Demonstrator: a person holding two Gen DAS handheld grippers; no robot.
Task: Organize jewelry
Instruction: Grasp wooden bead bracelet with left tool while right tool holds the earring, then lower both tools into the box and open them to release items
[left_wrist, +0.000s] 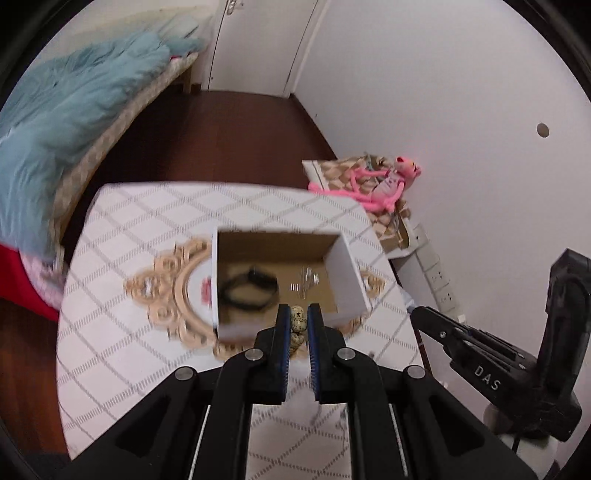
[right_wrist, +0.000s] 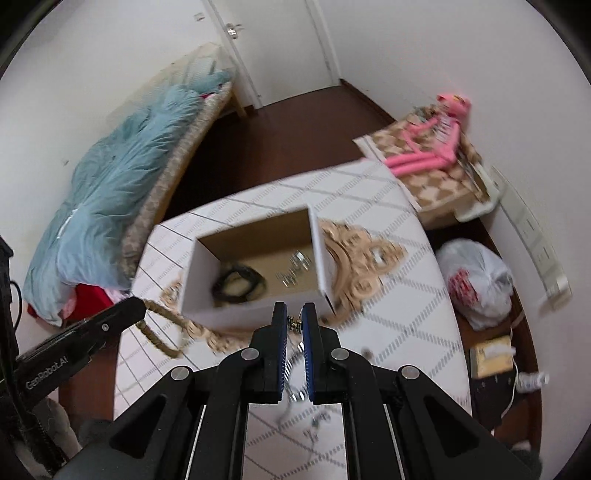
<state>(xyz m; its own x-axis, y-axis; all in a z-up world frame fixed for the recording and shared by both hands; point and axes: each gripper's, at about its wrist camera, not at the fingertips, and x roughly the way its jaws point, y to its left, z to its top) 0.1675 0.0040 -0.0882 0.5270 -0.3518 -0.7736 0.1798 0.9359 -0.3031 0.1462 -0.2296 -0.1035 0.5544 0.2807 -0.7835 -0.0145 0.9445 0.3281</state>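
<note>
Both black two-finger grippers with blue ribbed pads are nearly closed, each pinching a piece of jewelry above the table. Between the pads of the left gripper (left_wrist: 298, 317) sits a strand of cream beads with dark speckles (left_wrist: 297, 325), its lower part hanging down between the fingers. The right gripper (right_wrist: 294, 322) clamps a small gold-and-dark metal piece (right_wrist: 294, 325) right at its fingertips, and a thin silvery chain (right_wrist: 291, 369) dangles beneath, blurred. Just ahead of both grippers stands an open white cardboard box with a brown inside (left_wrist: 345, 273), resting on a small table covered in a white cloth with a grey diamond pattern (left_wrist: 122, 236). Inside the box lie a black band coiled in a loop (left_wrist: 247, 288) on the left part of the floor and a few small silver pieces (left_wrist: 304, 282) toward the right. Under and beside the box lies an ornate beige carved frame (left_wrist: 166, 291), partly covered by it. A few more small metal bits (right_wrist: 317, 424) lie on the cloth near the right gripper's base. Beyond the table are a dark wooden floor (left_wrist: 236, 133), a bed with a light blue blanket (left_wrist: 55, 140), and a pink plush toy (left_wrist: 384, 184) on a checkered box by the white wall.
</note>
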